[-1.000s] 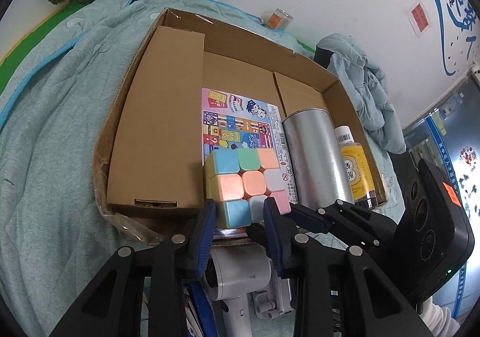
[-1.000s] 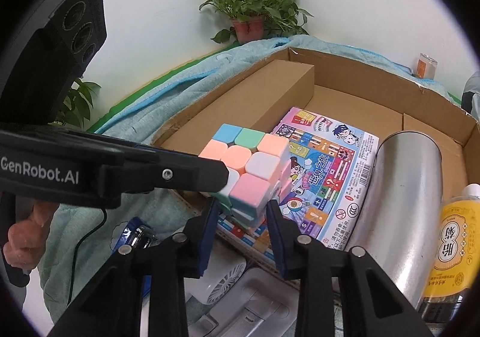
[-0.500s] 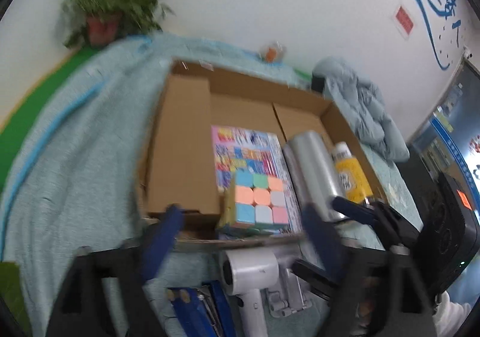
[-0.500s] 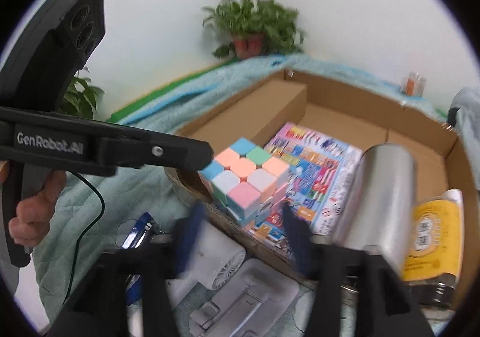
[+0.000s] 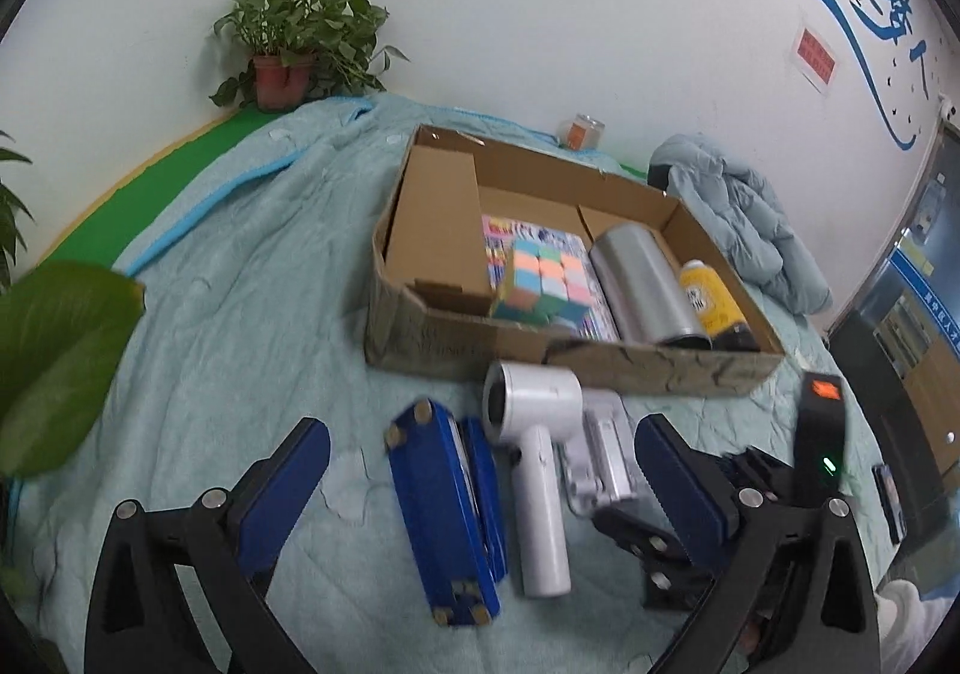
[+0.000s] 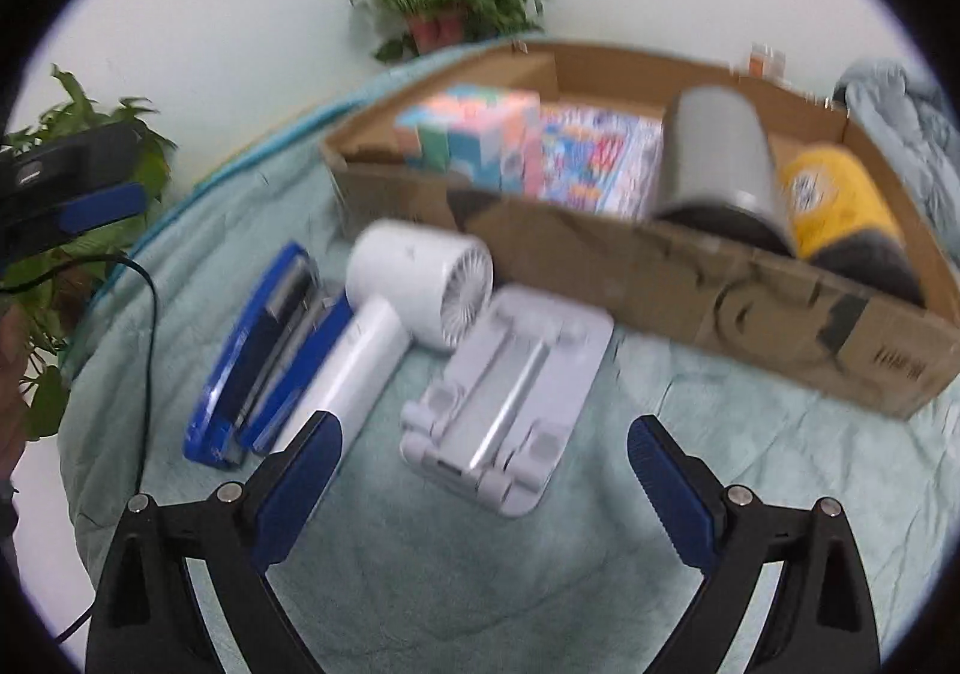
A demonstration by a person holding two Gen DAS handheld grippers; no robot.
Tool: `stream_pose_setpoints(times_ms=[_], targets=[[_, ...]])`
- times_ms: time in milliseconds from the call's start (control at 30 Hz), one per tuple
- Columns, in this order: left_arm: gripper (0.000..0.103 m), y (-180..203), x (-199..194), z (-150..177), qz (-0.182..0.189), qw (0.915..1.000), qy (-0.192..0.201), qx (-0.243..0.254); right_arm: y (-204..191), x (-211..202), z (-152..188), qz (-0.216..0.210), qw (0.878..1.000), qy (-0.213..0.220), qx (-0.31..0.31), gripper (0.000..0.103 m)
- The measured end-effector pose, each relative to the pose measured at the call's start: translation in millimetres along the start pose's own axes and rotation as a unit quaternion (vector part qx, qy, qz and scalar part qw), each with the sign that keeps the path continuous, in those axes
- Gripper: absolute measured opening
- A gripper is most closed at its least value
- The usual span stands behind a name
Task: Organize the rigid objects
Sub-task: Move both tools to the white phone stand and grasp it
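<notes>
We hold both tools spread wide and empty: the left tool (image 5: 480,488) above the blue stapler (image 5: 447,512), the right tool (image 6: 483,470) above the grey folding stand (image 6: 507,395). Between stapler and stand lies the white handheld fan (image 6: 414,284). Beyond them, the cardboard box (image 5: 606,362) holds the pastel puzzle cube (image 5: 540,281), resting on a colourful booklet (image 6: 600,158) beside a steel tumbler (image 5: 645,278) and yellow bottle (image 5: 711,302).

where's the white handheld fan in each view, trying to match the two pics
Left wrist: the white handheld fan lies at lower centre, on the blanket just in front of the cardboard box, head toward the box, handle toward the camera.
Right wrist: the fan is left of centre, grille facing right, handle running down-left.
Shared landmark: the blue stapler lies along its left side in both views.
</notes>
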State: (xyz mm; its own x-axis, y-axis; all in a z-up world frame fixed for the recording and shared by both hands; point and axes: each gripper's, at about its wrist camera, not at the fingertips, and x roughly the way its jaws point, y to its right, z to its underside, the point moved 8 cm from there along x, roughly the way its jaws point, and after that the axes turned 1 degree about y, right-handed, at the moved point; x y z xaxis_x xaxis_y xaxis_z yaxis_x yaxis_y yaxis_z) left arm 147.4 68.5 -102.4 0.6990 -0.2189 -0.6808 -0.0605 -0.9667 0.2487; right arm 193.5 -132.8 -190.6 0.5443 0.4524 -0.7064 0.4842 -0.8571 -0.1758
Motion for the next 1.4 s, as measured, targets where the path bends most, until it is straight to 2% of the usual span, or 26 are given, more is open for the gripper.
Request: stream_pose_setpoints(times_ms=[133, 267, 433, 533, 667, 800, 967, 1100, 1133, 1200, 1233, 1300, 1367, 1400], targets=[[0.102, 7, -3, 19, -0.002, 0.9999, -0.011, -0.002, 6, 22, -3, 0.006, 0.999, -0.020, 0.037, 0.092], [0.102, 10, -4, 27, 0.005, 0.9997, -0.019, -0.014, 2, 30, -7, 0.019, 0.999, -0.014, 0.023, 0.076], [0.102, 23, -2, 31, 0.017, 0.9995, -0.026, -0.008, 4, 23, -1, 0.019, 0.999, -0.011, 0.026, 0.069], [0.102, 39, 3, 37, 0.044, 0.9980, -0.046, -0.003, 11, 8, 18, 0.009, 0.999, -0.017, 0.038, 0.068], [0.102, 75, 15, 57, 0.090, 0.9925, -0.080, 0.018, 18, -20, 51, 0.004, 0.998, -0.024, 0.058, 0.068], [0.102, 113, 38, 89, 0.140, 0.9799, -0.140, 0.026, 28, -49, 80, -0.008, 0.994, -0.033, 0.100, 0.068], [0.102, 142, 54, 111, 0.146, 0.9731, -0.170, 0.054, 34, -66, 101, -0.031, 0.988, -0.043, 0.148, 0.069], [0.101, 157, 58, 120, 0.149, 0.9676, -0.194, 0.062, 35, -67, 101, -0.056, 0.981, -0.043, 0.180, 0.069], [0.094, 159, 59, 122, 0.155, 0.9653, -0.202, 0.060, 36, -68, 101, -0.062, 0.980, -0.044, 0.186, 0.069], [0.086, 165, 61, 129, 0.185, 0.9547, -0.231, 0.027, 36, -67, 100, -0.074, 0.977, -0.046, 0.197, 0.069], [0.086, 165, 62, 130, 0.191, 0.9522, -0.238, 0.017, 36, -68, 100, -0.077, 0.976, -0.047, 0.197, 0.069], [0.083, 165, 64, 132, 0.195, 0.9506, -0.242, -0.001, 35, -69, 101, -0.091, 0.973, -0.047, 0.206, 0.069], [0.074, 164, 69, 133, 0.197, 0.9481, -0.249, -0.016, 34, -69, 102, -0.104, 0.971, -0.049, 0.209, 0.069], [0.065, 163, 74, 135, 0.200, 0.9448, -0.258, -0.026, 33, -70, 103, -0.113, 0.970, -0.051, 0.210, 0.069]])
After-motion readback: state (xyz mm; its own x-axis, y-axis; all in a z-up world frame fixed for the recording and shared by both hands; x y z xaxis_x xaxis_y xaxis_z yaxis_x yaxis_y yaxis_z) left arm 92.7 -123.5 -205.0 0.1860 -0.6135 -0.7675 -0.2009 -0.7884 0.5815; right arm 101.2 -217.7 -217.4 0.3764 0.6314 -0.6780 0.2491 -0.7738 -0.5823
